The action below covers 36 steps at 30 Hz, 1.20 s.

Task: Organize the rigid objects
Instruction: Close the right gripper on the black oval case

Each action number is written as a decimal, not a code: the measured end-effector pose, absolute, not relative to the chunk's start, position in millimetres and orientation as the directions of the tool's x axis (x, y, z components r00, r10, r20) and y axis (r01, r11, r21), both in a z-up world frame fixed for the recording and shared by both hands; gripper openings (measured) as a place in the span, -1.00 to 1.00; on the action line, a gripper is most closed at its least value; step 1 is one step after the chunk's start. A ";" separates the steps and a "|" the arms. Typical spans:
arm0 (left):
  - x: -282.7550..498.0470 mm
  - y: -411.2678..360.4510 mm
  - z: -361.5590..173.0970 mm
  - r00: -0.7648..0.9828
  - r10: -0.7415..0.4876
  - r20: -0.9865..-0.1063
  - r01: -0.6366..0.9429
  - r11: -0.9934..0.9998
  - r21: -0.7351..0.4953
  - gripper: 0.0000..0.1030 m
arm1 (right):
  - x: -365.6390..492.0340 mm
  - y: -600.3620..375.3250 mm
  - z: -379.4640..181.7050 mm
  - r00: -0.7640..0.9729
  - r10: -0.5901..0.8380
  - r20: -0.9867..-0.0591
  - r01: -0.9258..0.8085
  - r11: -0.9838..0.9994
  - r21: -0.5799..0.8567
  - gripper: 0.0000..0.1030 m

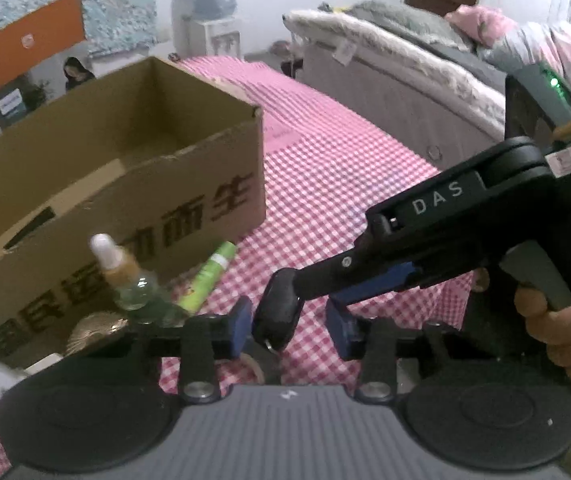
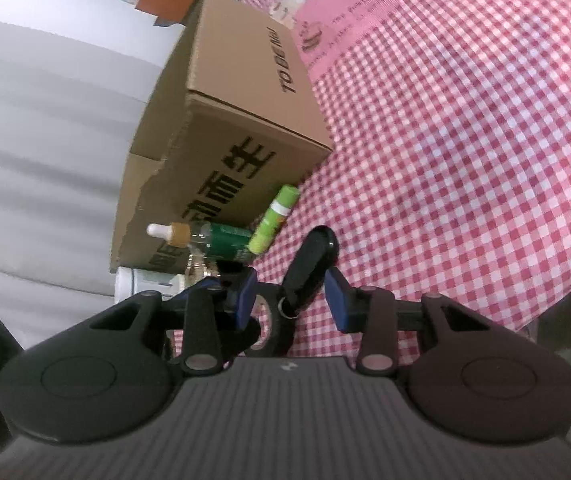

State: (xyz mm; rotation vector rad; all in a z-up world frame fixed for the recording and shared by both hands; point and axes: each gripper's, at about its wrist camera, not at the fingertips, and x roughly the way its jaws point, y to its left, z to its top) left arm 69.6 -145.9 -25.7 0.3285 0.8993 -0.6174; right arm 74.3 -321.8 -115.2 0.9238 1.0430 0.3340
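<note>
The black key fob [image 2: 311, 270] lies on the checked counter [image 2: 465, 160] between the right claw [image 2: 293, 294], narrowed but not visibly pressing it. The left claw [image 1: 291, 326] stands half-open, nothing in it. Beyond lie a dropper bottle [image 1: 125, 276] and green tube [image 1: 205, 276] against the box [image 1: 137, 184]. Judged step: grasping the fob; next, close, lift, carry it into the box.

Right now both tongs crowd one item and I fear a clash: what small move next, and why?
Probably close the right tongs on the black key fob: it lies between their pads, not yet gripped, and the open cardboard box stands close by.
</note>
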 end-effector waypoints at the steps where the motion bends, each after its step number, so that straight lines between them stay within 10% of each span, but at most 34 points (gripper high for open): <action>1: 73.2 -149.2 -30.5 0.460 -0.348 -0.817 0.626 0.780 0.020 -0.23 | 74.8 -321.3 -118.7 0.492 0.637 -0.594 0.180 0.593 0.785 -0.31; 36: 104.6 -151.7 -58.3 0.391 -0.319 -0.863 0.607 0.795 -0.018 -0.37 | 109.4 -317.5 -129.2 0.491 0.686 -0.537 0.159 0.536 0.829 -0.46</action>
